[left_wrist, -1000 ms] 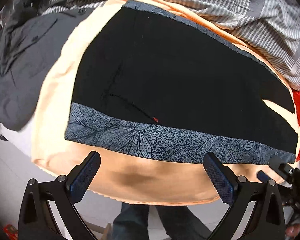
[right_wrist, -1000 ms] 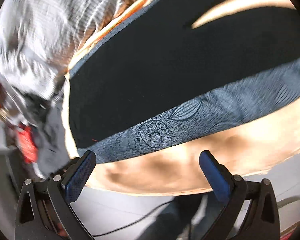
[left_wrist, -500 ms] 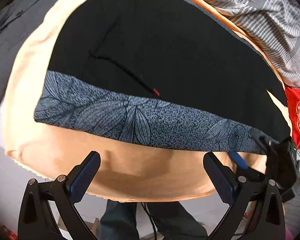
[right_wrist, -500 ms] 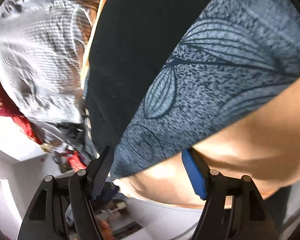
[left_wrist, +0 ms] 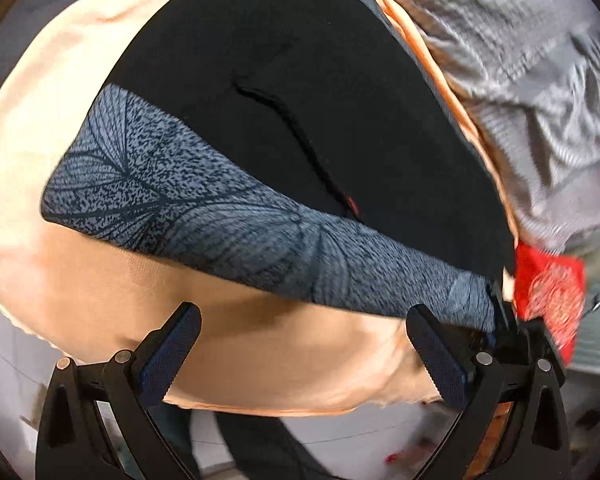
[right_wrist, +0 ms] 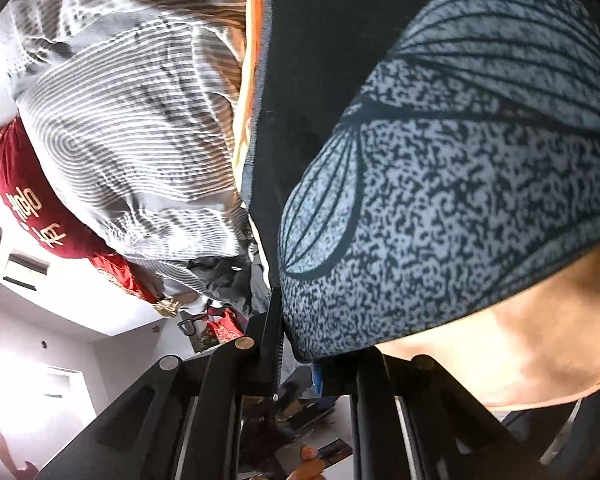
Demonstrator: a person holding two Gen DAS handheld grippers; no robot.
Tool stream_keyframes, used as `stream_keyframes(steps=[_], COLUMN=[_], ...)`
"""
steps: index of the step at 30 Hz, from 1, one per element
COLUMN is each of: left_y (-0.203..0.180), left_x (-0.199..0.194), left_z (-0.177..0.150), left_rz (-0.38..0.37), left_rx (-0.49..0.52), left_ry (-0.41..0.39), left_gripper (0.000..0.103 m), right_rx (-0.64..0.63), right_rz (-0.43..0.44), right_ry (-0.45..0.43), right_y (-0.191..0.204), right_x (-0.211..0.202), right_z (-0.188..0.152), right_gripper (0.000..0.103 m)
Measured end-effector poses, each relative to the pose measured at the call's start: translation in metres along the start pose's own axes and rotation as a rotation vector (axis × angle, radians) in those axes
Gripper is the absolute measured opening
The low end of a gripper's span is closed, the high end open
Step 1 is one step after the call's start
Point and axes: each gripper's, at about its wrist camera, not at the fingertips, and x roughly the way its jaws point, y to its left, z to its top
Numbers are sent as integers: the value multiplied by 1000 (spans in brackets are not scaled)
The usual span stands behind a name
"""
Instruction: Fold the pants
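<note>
Hidden: we see the right gripper [right_wrist: 296, 350] only from its base; its fingertips vanish under the patterned cloth, and in the left wrist view it is a dark shape at 4 o'clock, mostly covered.
Blurred: the striped bedding [left_wrist: 540, 80] and the red cloth [left_wrist: 552, 296] smear in the left wrist view; the lettering on the red cloth [right_wrist: 32, 208] in the right wrist view we cannot read.
Cut off: the far end of the pants [left_wrist: 300, 100] runs out of the frame at 12 o'clock.
Pants: one pair, black with a grey-blue leaf-print band [left_wrist: 220, 216], spread flat on the peach sheet [left_wrist: 260, 340] of the bed.
Left gripper [left_wrist: 304, 352]: we see two fingers [left_wrist: 172, 348] wide apart, holding nothing, over bare sheet just short of the band's edge.
Right gripper: fingers together, clamped on the band's corner [right_wrist: 440, 200] at 6 o'clock of its own view.
Count: two grippers, one pair of pants, one sheet, one striped bedding, one red cloth.
Drawstring [left_wrist: 296, 136]: one dark cord with a red tip lying on the black cloth.
</note>
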Motion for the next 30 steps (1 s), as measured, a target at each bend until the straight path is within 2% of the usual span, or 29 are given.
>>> stream_keyframes(steps=[4, 8, 10, 12, 13, 14, 15, 16, 17, 23, 26, 30], left_y=[5, 10, 12, 14, 14, 14, 13, 10, 6, -38, -63, -88], left_x=[5, 2, 1, 6, 8, 8, 5, -1, -6, -48, -61, -61], left_z=[3, 13, 20, 26, 29, 29, 30, 29, 29, 39, 57, 96], left_rz=[-68, -92, -85, -79, -78, -60, -42, -24, -15, 19, 19, 21], left_rx=[-77, -131, -131, -111, -105, -96, -80, -59, -39, 124, 168, 186], left_ry=[-7, -51, -54, -22, -9, -10, -14, -22, -29, -87, -117, -143], left_gripper=[103, 102, 88, 49, 41, 25, 21, 21, 17, 17, 17, 17], right_rx=[-9, -9, -16, -24, -28, -33, -39, -44, -49, -162, -218, -263], right_rz=[-1, -18, -34, -51, -61, -72, -88, -103, -119, -188, -203, -232], right_ry=[16, 32, 40, 45, 47, 48, 48, 47, 46, 39, 48, 92], right_y=[6, 6, 7, 8, 8, 10, 11, 12, 13, 54, 80, 113], right_x=[-4, -7, -7, -7, -7, -6, -5, -5, -4, -13, -15, -6], right_z=[-1, -3, -3, -3, -3, -3, -3, -3, -3, -4, 5, 36], right_gripper=[12, 12, 12, 12, 12, 12, 12, 12, 11, 9, 9, 9])
